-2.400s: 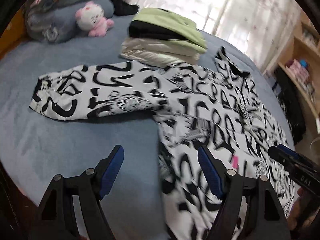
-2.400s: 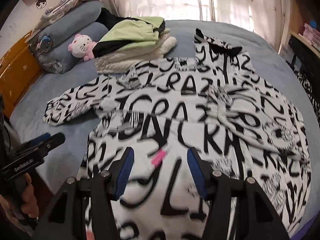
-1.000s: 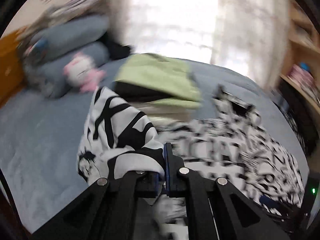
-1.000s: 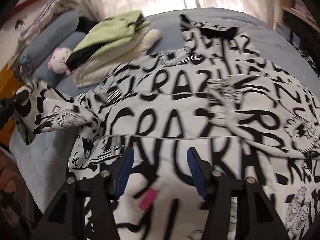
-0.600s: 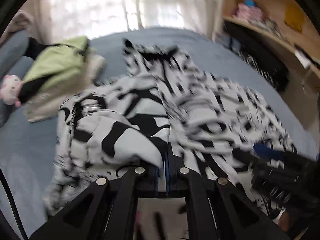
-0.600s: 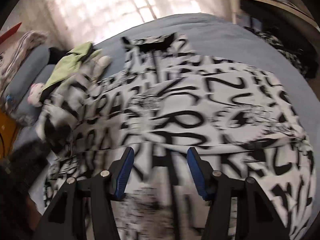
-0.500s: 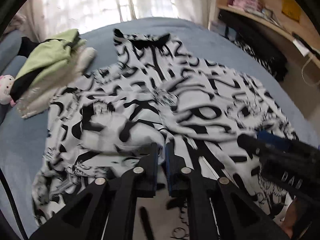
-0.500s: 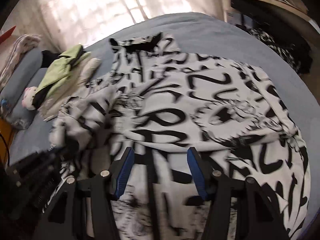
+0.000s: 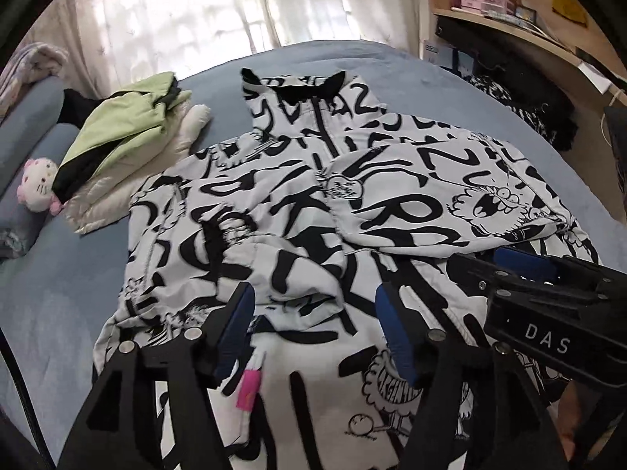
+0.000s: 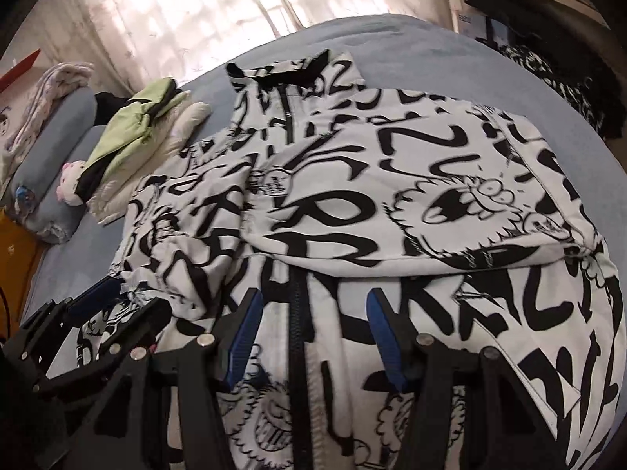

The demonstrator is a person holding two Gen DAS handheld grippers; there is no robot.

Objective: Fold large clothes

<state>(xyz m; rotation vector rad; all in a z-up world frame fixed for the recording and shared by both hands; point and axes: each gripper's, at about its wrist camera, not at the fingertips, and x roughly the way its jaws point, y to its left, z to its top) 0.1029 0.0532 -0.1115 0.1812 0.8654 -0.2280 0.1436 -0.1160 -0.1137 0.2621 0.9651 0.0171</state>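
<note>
A white jacket [image 9: 392, 203] with black graffiti lettering lies front-up on the blue bed [image 9: 58, 293], collar at the far end. Both sleeves are folded across its chest. The left sleeve [image 9: 282, 270] lies loose just ahead of my left gripper [image 9: 315, 313], whose jaws are opening with no cloth pressed between the blue pads. A pink tag [image 9: 249, 385] shows below the left finger. My right gripper [image 10: 313, 325] hovers open over the jacket's zipper [image 10: 299, 352] and holds nothing. Each gripper shows in the other's view, the right gripper [image 9: 548, 313] and the left gripper [image 10: 98, 305].
A stack of folded clothes [image 9: 125, 145], green on top, lies at the far left beside the jacket's shoulder. A pink and white plush toy [image 9: 37, 190] leans on grey-blue bolsters [image 10: 51, 149]. Dark clothing [image 9: 521, 105] and wooden shelves [image 9: 509, 19] stand to the right of the bed.
My left gripper carried the left sleeve over onto the jacket's front, let go of it and opened. My right gripper shifted along the hem toward the zipper, still open.
</note>
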